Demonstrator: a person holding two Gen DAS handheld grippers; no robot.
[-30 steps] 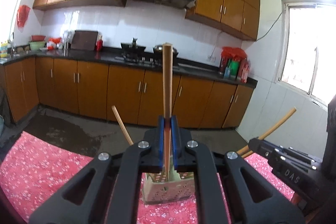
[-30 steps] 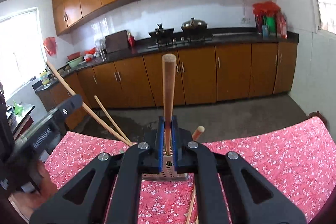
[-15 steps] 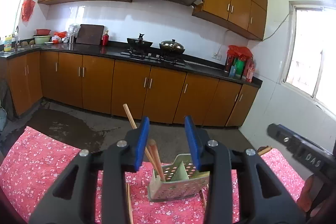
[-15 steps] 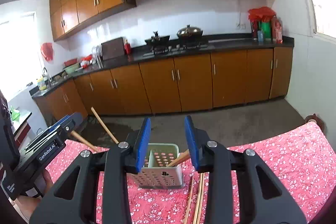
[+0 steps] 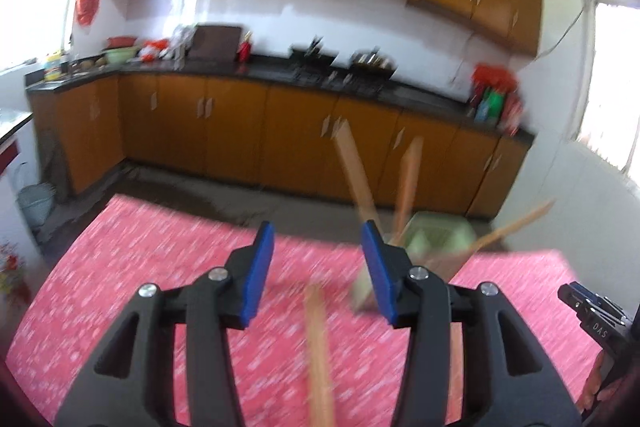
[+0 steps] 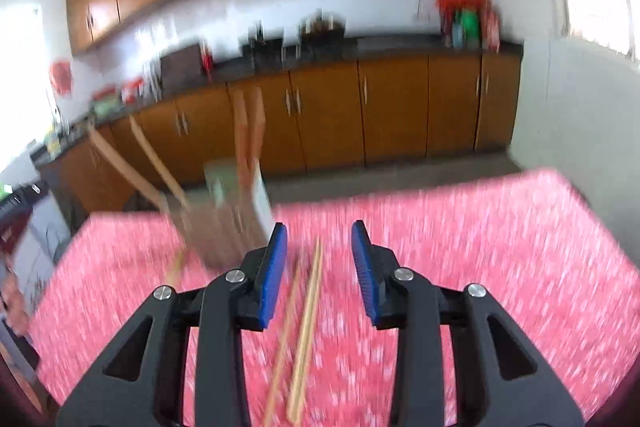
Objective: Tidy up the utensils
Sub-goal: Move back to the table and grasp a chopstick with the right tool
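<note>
A pale green perforated utensil holder [image 5: 436,239] stands on the red flowered tablecloth [image 5: 140,267] with several wooden chopsticks [image 5: 354,175] sticking up from it. It also shows in the right wrist view [image 6: 232,211], blurred. My left gripper [image 5: 318,267] is open and empty, left of the holder, above one chopstick lying on the cloth [image 5: 318,355]. My right gripper [image 6: 320,263] is open and empty, right of the holder, above two chopsticks lying on the cloth [image 6: 306,327].
The right gripper's body [image 5: 592,315] shows at the right edge of the left wrist view. Another chopstick [image 6: 176,267] lies left of the holder. Behind the table are orange kitchen cabinets [image 5: 240,131] and a dark counter with a stove [image 5: 336,71].
Both grippers opened and let their chopsticks drop into the holder, then pulled back and down. The left one swung left, the right one swung right; both views are blurred by motion.
</note>
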